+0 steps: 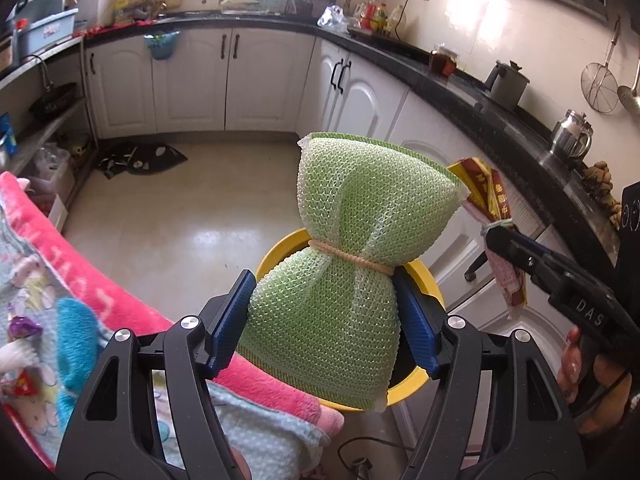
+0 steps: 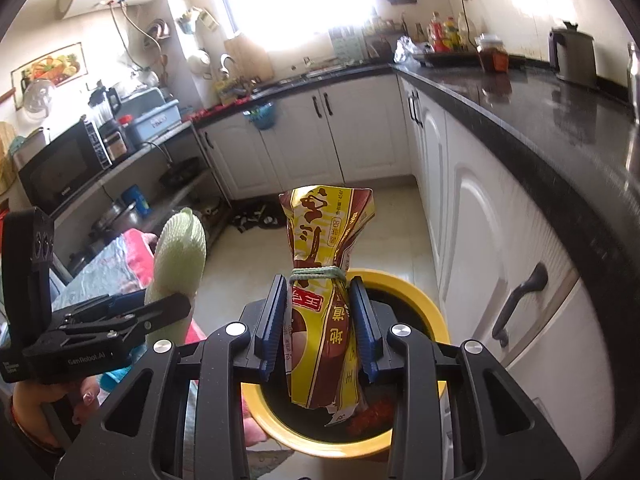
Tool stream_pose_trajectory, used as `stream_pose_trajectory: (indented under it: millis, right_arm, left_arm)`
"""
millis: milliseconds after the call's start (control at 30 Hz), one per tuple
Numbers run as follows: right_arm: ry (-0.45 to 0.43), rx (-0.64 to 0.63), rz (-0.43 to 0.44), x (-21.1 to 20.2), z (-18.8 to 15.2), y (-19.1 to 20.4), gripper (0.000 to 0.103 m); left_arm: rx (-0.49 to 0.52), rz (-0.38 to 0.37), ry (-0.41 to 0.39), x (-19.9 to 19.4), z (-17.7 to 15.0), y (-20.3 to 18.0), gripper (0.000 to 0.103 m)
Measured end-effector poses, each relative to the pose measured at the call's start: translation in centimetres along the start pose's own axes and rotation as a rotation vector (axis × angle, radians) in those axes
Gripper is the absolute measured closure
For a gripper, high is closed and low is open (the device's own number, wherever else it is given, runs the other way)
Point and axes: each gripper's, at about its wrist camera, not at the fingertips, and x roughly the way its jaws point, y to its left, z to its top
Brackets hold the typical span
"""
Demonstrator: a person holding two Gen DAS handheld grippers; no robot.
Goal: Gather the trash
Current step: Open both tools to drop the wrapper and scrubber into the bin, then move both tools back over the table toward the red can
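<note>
Two loads: my left gripper (image 1: 324, 316) pinches green scrubber (image 1: 344, 248), right gripper (image 2: 320, 328) clamps snack wrapper (image 2: 324, 300) over yellow bin (image 2: 400, 280); early release risks overshooting its rim.

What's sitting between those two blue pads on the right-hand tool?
A yellow-and-brown snack wrapper, tied with a green band and pinched by the right gripper above the yellow bin; the right wrist view shows it.

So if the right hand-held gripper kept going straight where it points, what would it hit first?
Probably the yellow-rimmed bin: the right hand-held gripper, shut on the snack packet, points down into its dark opening, though depth is unclear.
</note>
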Motion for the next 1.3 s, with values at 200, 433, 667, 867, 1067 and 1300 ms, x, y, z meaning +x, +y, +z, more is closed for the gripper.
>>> stream_pose_trajectory:
  millis: [200, 433, 667, 867, 1067, 1300]
  right_arm:
    - [0.060, 0.027, -0.012, 2.6, -1.0, -1.2, 0.072]
    - [0.109, 0.055, -0.026, 5.2, -1.7, -2.5, 0.070]
    - [0.123, 0.100, -0.035, 6.2, -2.1, -3.4, 0.064]
    - [0.115, 0.096, -0.031, 5.5, -2.2, -2.7, 0.057]
    - [0.088, 0.062, -0.022, 4.1, -2.1, -0.8, 0.046]
    - [0.054, -0.007, 0.019, 2.3, -1.6, 2.2, 0.035]
  left_arm:
    - [-0.016, -0.016, 0.048, 2.8, -0.3, 0.0, 0.041]
    - [-0.027, -0.025, 0.088, 5.1, -0.4, 0.7, 0.037]
    - [-0.061, -0.025, 0.085, 5.5, -1.1, 1.8, 0.024]
    - [-0.065, 0.011, 0.030, 2.6, -2.0, 2.5, 0.017]
    - [-0.080, 0.062, -0.033, -1.4, -2.4, 3.3, 0.011]
    - [-0.135, 0.157, -0.116, -7.3, -3.8, 5.3, 0.011]
